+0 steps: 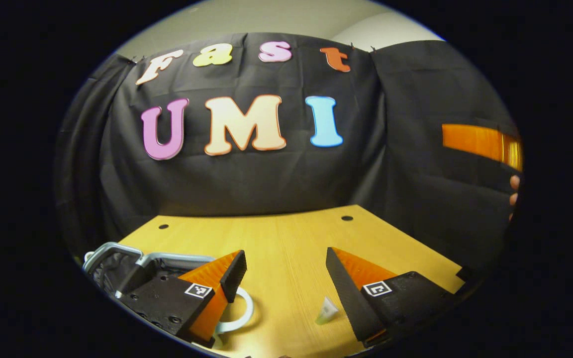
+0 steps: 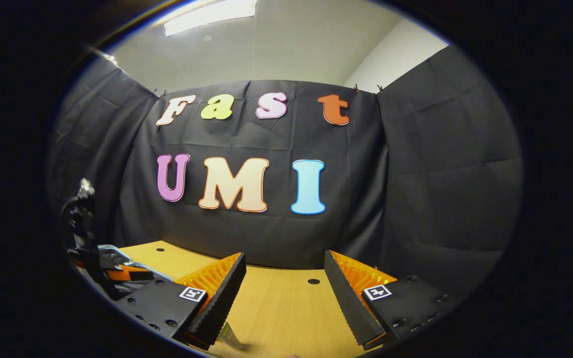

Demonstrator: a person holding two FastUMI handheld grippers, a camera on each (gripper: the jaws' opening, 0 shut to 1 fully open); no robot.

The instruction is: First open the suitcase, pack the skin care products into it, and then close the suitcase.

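Note:
In the left gripper view a silver-rimmed suitcase [image 1: 117, 251] with dark lining lies at the table's near left, partly behind my left gripper's [image 1: 285, 258] own finger. That gripper is open over bare wood with nothing between its fingers. A white ring-shaped thing [image 1: 242, 312] lies beside the suitcase. A small pale translucent item [image 1: 326, 311] rests by the other finger. My right gripper [image 2: 284, 261] is open too, held higher over the table. In its view the suitcase rim [image 2: 117, 254] sits far left, and a small clear item [image 2: 229, 335] pokes out under one finger.
The wooden table [image 1: 286, 233] has small round holes near its back edge and ends at the black cloth wall. An orange part of the other gripper [image 1: 480, 141] and a person's fingertips [image 1: 514, 191] show at far right. The other gripper [image 2: 81, 233] stands above the suitcase.

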